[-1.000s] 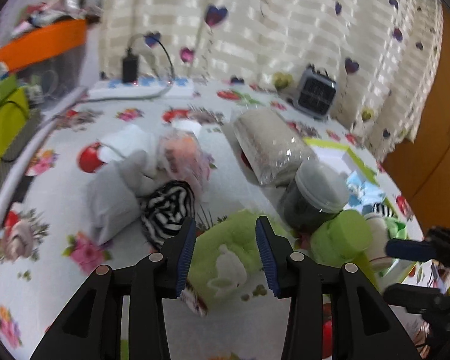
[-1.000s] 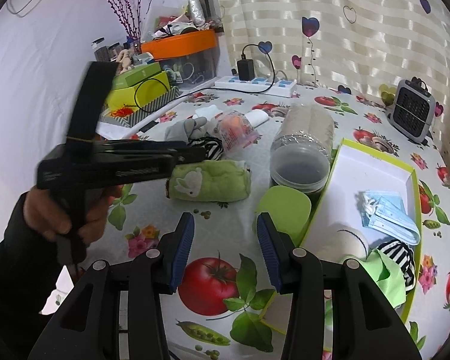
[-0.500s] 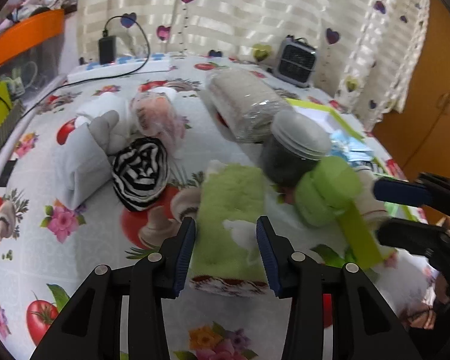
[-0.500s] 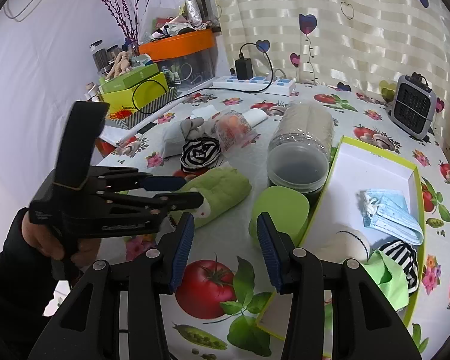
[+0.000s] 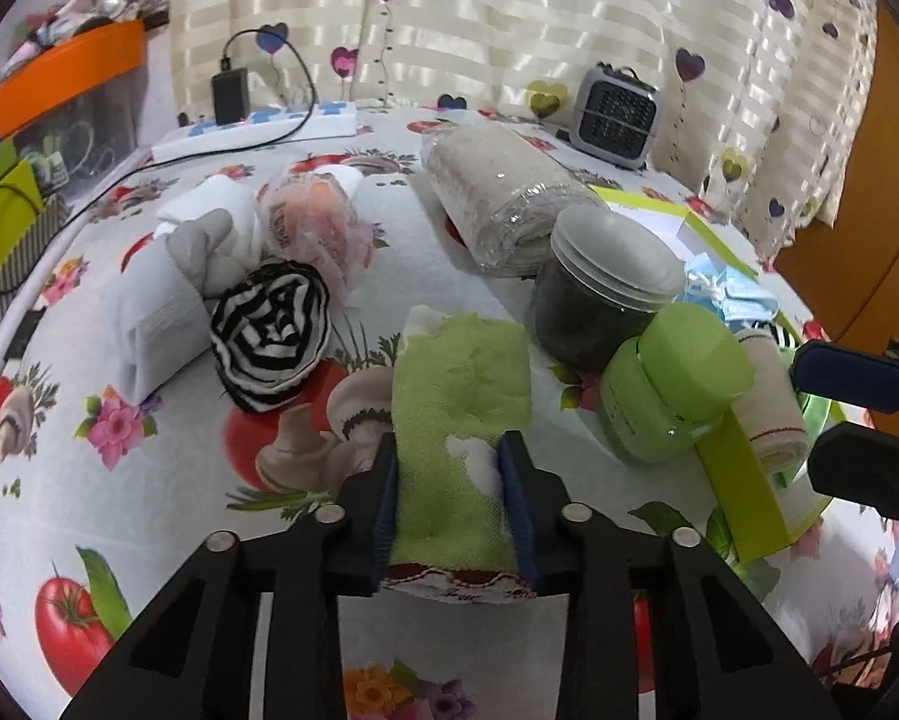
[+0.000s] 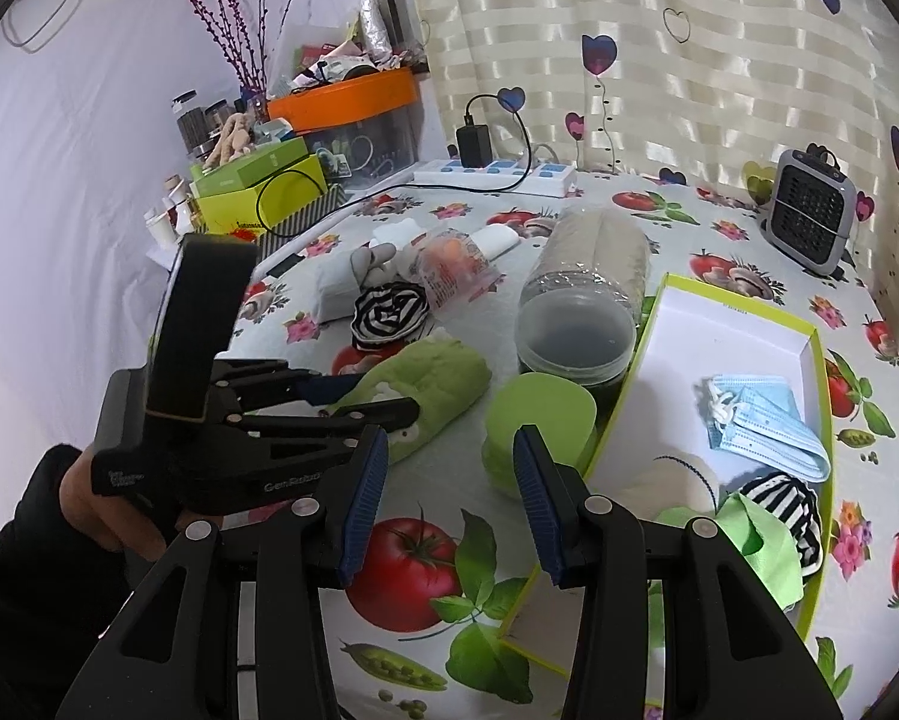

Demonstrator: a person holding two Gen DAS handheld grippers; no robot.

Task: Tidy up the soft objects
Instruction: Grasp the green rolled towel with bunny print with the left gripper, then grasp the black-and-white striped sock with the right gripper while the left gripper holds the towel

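Closer left tool [image 5: 448,483] (pinching fuzzy green towel [image 5: 458,402])

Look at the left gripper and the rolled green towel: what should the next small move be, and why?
Probably lift the green towel slightly off the table. The left gripper has just been closing, and its fingers now press the towel's near end on both sides. The open box, already holding a mask and other soft things, lies to the right.
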